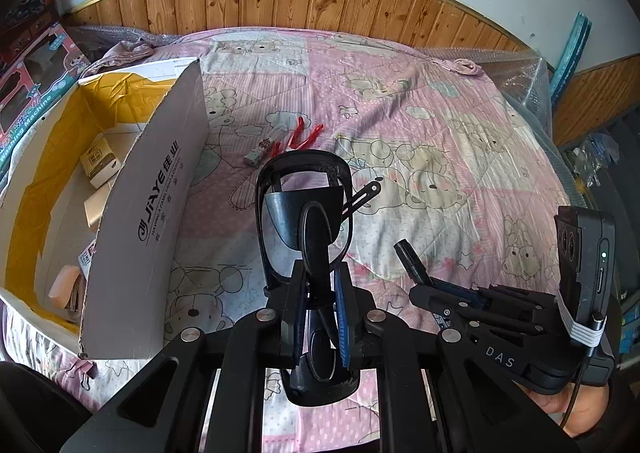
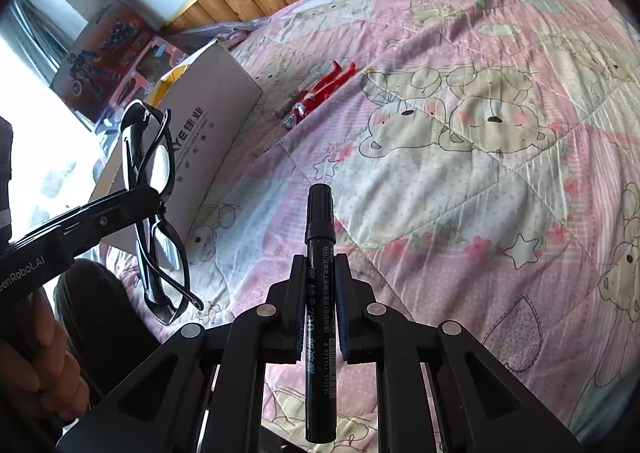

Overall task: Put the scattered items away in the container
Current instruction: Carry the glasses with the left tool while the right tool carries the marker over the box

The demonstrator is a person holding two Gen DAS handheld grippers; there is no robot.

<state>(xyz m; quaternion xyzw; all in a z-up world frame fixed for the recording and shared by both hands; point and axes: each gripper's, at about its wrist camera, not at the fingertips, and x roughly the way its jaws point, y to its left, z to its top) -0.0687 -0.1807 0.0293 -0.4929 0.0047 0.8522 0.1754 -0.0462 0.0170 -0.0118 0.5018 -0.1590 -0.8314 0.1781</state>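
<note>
Jaws clamped: left gripper (image 1: 320, 293) one pair of glasses (image 1: 304, 205), right gripper (image 2: 318, 285) one marker (image 2: 319, 237)

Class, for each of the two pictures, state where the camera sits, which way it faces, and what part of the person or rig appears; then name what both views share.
Left wrist: on the left gripper, facing across the bed toward the wood-panelled wall; holds glasses; right gripper and a hand show.
Right wrist: on the right gripper, facing up the quilt; holds a marker; left gripper and a hand show.
Shared: cardboard box, red toy figure, glasses, marker, quilt.
</note>
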